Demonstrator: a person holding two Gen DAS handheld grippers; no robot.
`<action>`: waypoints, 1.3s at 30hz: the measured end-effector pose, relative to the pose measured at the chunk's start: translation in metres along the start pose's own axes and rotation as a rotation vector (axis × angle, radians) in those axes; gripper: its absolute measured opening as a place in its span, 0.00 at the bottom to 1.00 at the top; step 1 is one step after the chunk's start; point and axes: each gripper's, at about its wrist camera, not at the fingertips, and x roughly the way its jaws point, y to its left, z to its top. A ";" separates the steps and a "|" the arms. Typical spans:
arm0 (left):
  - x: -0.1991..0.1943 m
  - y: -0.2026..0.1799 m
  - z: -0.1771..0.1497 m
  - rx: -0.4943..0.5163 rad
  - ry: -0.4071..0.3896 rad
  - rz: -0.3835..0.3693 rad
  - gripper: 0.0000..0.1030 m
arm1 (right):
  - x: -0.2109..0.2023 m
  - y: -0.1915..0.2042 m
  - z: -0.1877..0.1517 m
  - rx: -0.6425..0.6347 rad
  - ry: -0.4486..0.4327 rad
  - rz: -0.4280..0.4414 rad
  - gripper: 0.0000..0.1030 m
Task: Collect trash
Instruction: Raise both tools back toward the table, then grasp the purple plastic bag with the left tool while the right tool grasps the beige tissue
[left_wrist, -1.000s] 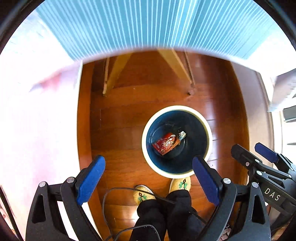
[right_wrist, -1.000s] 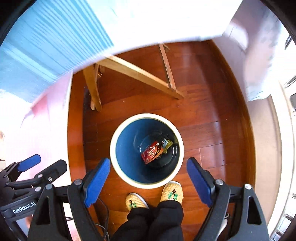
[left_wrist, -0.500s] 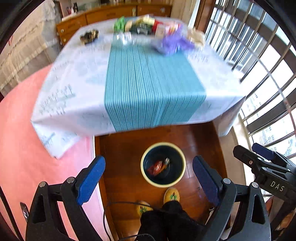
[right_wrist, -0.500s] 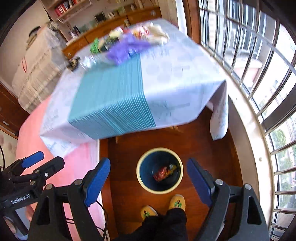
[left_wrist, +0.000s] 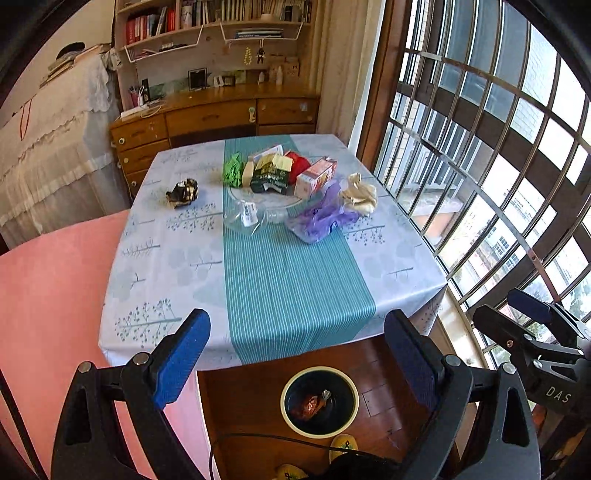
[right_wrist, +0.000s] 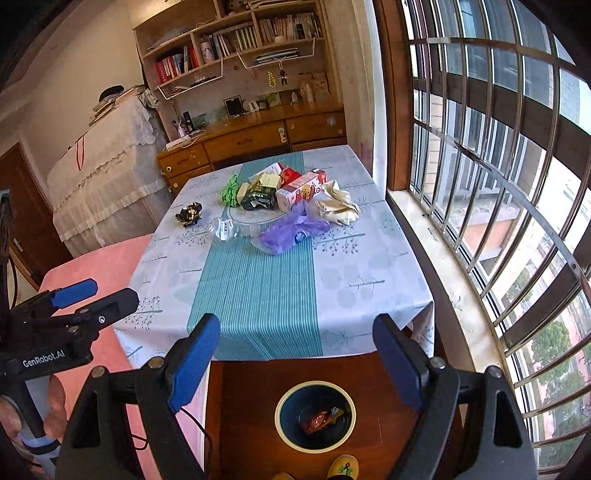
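Observation:
A dark bin with a cream rim (left_wrist: 354, 391) (right_wrist: 277, 413) stands on the wood floor in front of the table; a red wrapper (left_wrist: 310, 403) (right_wrist: 318, 421) lies in it. Trash lies on the far half of the table: a black crumpled wrapper (left_wrist: 182, 192) (right_wrist: 189, 214), a clear plastic bottle (left_wrist: 245, 218) (right_wrist: 226, 229), a purple bag (left_wrist: 321, 218) (right_wrist: 291, 230), crumpled beige paper (left_wrist: 359, 194) (right_wrist: 338, 206), a green wad (left_wrist: 232, 170), and cartons (left_wrist: 314, 175) (right_wrist: 301, 190). My left gripper (left_wrist: 297, 363) and right gripper (right_wrist: 295, 363) are open and empty, held high above the bin, short of the table.
The table (left_wrist: 166, 258) (right_wrist: 369, 266) has a white cloth with a teal striped runner. A pink surface (left_wrist: 48, 288) lies to its left. A barred window (left_wrist: 498, 147) runs along the right. A wooden dresser (left_wrist: 214, 118) and bookshelves stand behind. My feet (left_wrist: 343, 443) are by the bin.
Both grippers have risen and tilted up from looking straight down into the bin. The whole table and room have come into view. Both stay open and empty.

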 end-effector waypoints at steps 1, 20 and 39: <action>-0.001 -0.003 0.005 0.010 -0.010 -0.001 0.92 | 0.000 0.001 0.004 -0.006 -0.007 -0.003 0.83; 0.190 -0.034 0.103 -0.011 0.233 0.030 0.92 | 0.162 -0.086 0.131 -0.117 0.095 0.058 0.83; 0.388 -0.037 0.127 -0.017 0.503 0.192 0.91 | 0.350 -0.094 0.172 -0.368 0.365 0.232 0.83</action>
